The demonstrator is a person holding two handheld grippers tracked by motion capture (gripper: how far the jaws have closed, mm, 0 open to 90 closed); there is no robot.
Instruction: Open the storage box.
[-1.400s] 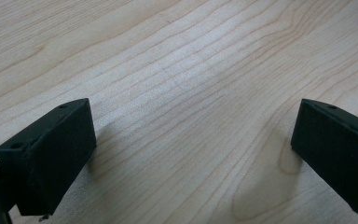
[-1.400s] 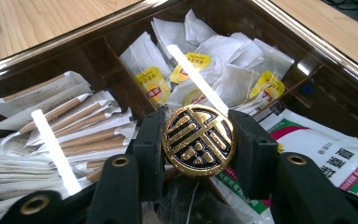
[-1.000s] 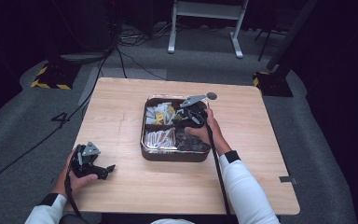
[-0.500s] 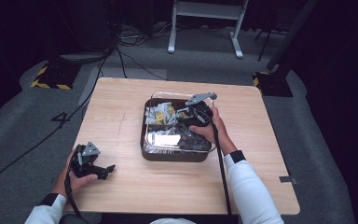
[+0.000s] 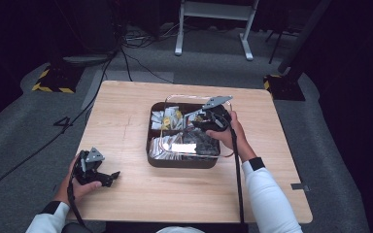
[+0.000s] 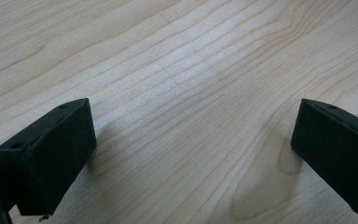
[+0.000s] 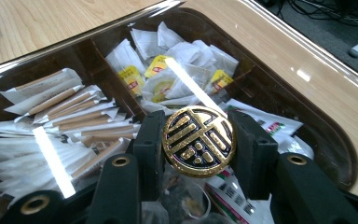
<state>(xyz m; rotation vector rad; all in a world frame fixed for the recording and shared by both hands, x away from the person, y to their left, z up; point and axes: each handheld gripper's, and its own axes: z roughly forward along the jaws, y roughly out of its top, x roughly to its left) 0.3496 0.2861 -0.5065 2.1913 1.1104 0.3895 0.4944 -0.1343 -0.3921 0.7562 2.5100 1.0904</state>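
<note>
Two grippers: our right gripper (image 7: 198, 140) clamped the gold round knob (image 7: 199, 141) of the clear lid (image 5: 175, 127) above the sachet tray (image 5: 182, 161); a weak pinch risked dropping it; our left gripper (image 6: 191, 158) rested open on the table (image 6: 177, 60).

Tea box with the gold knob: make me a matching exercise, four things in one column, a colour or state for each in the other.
1. knob
2. left gripper
3. tea bags
4. sticks

a. brown and white
b. clamped between jaws
c. yellow labels
d. open over the table

Pairs: 1-b, 2-d, 3-c, 4-a
</note>
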